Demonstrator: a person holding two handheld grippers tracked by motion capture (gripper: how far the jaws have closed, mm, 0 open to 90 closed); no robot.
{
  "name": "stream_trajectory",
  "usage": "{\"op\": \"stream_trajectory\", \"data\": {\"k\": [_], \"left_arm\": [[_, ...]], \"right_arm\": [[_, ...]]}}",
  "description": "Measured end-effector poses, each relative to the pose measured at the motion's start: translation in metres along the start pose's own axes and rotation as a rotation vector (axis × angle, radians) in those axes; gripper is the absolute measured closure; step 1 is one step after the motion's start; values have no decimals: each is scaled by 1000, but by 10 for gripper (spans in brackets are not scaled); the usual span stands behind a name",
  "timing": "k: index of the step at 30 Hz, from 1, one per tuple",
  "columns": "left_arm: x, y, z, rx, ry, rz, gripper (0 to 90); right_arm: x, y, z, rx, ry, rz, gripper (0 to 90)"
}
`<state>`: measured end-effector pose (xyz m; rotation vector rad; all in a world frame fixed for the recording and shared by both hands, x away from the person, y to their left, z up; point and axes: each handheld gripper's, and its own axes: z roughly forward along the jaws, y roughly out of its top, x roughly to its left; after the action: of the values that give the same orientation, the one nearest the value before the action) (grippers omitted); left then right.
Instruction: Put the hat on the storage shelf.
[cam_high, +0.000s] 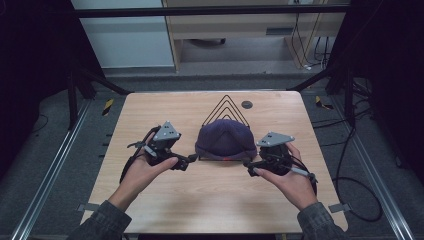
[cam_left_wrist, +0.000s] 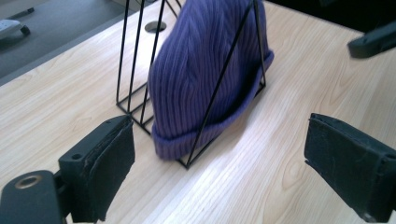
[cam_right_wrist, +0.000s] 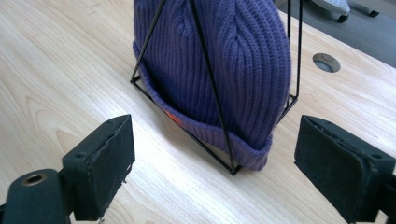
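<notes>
A purple ribbed knit beanie (cam_high: 223, 140) sits in a black wire rack (cam_high: 226, 107) of triangular dividers at the middle of the table. My left gripper (cam_high: 189, 161) is just left of the hat's brim, jaws wide apart and empty. My right gripper (cam_high: 250, 169) is just right of the brim, also open and empty. From the left gripper view the beanie (cam_left_wrist: 205, 74) stands between wires of the rack (cam_left_wrist: 135, 60), with the gripper (cam_left_wrist: 219, 168) a short way off. In the right gripper view the beanie (cam_right_wrist: 219, 60) shows a small orange tag (cam_right_wrist: 173, 118) near the brim, with the gripper (cam_right_wrist: 212, 170) just short of the rack's corner.
The wooden table (cam_high: 165, 200) has a round grey cable grommet (cam_high: 246, 104) behind the rack. Metal rails and floor cables (cam_high: 350, 165) run along both sides. A person's hands and dark sleeves come in from the bottom edge.
</notes>
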<state>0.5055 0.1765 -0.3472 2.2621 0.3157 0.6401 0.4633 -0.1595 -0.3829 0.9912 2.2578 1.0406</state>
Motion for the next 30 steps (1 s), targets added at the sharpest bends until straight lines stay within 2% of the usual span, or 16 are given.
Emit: {"op": "stream_trajectory", "data": {"k": [7,21,30], "left_arm": [[-6,-17,-2,2,-18,3,60],[-4,-62,-1,40,-31,3,53],[-3,-82,0,60,-35,1,53]], "right_arm": [[4,-6,3,10,18,0,104],[18,-21,18,52,74,-20,83],[28,-31,29,78,108,-31,76]]}}
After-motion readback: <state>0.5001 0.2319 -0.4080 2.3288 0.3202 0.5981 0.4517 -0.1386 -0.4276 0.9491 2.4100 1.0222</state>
